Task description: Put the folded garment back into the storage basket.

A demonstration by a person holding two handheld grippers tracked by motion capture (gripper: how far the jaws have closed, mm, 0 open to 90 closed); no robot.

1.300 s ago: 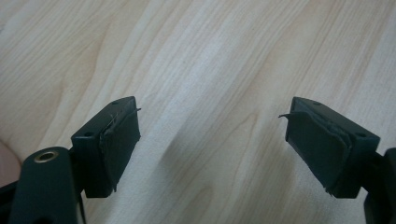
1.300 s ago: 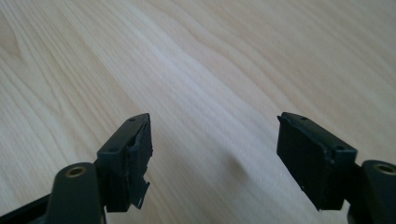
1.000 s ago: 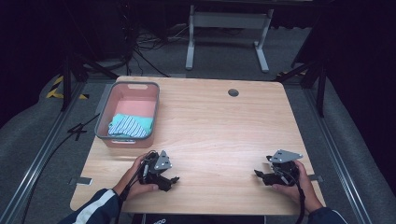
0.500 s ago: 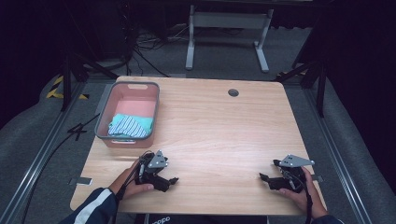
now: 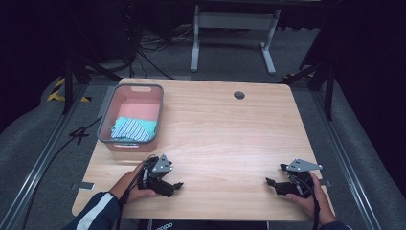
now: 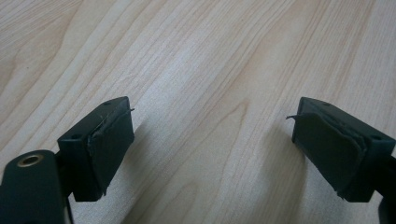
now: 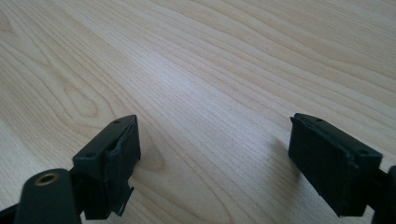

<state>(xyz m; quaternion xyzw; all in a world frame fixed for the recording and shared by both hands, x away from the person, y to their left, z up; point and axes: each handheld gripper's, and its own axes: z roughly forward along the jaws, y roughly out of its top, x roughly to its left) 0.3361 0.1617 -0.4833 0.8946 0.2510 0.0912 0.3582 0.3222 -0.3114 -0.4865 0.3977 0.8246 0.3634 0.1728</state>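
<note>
The left tool (image 5: 176,186) is being held low over the near left part of the desk (image 5: 230,139) by the left hand (image 5: 131,184), its jaws being kept wide apart with nothing between them. In the left gripper view, bare wood is being seen between the two black pads (image 6: 105,149). The right tool (image 5: 271,183) is being held by the right hand (image 5: 311,196) near the desk's near right corner, its jaws likewise being kept wide apart over bare wood. A pink bin (image 5: 131,117) is being carried at the desk's left edge, well apart from both tools, and a striped cloth (image 5: 131,128) is being held inside its near end.
</note>
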